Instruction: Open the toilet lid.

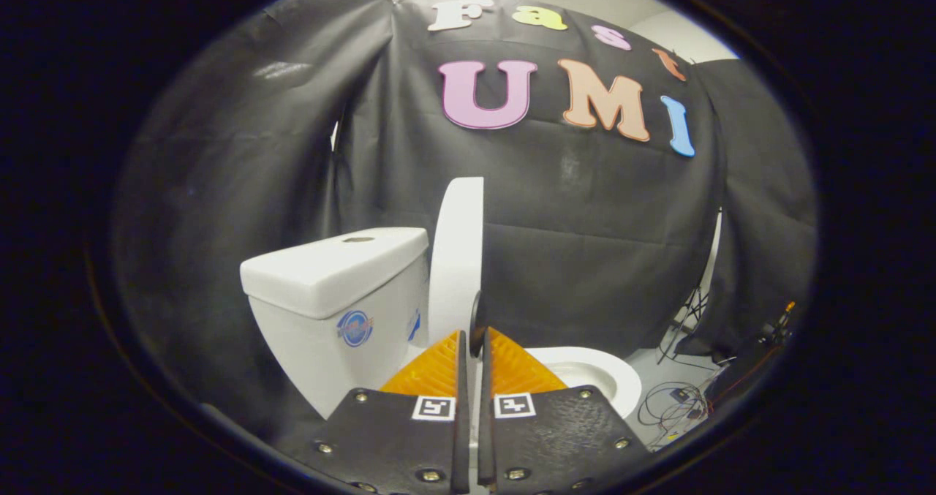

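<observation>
The smooth white plastic toilet lid [458,254] stands almost straight up, edge-on, just ahead of the fingertips and beside the white tank [333,290]. It looks lifted all the way, so I think the job is nearly done or done.

The gripper [474,345] has its two fingers pressed close together, with only a thin slit between them. The lower edge of the lid seems to sit right at that slit, but I cannot tell if the fingers are pinching it or only touching it. Holding the thin edge this way would make sense, because it lets the lid be swung up and kept from falling back.

Below and beyond the fingers lies the round white toilet seat [614,378] around the bowl. The tank has a blue round sticker [355,328] on its side. Black cloth [585,239] hangs behind everything. Some thin wires [673,403] lie on the floor past the bowl, well apart from the lid. Nothing stands in the way of the lid.
</observation>
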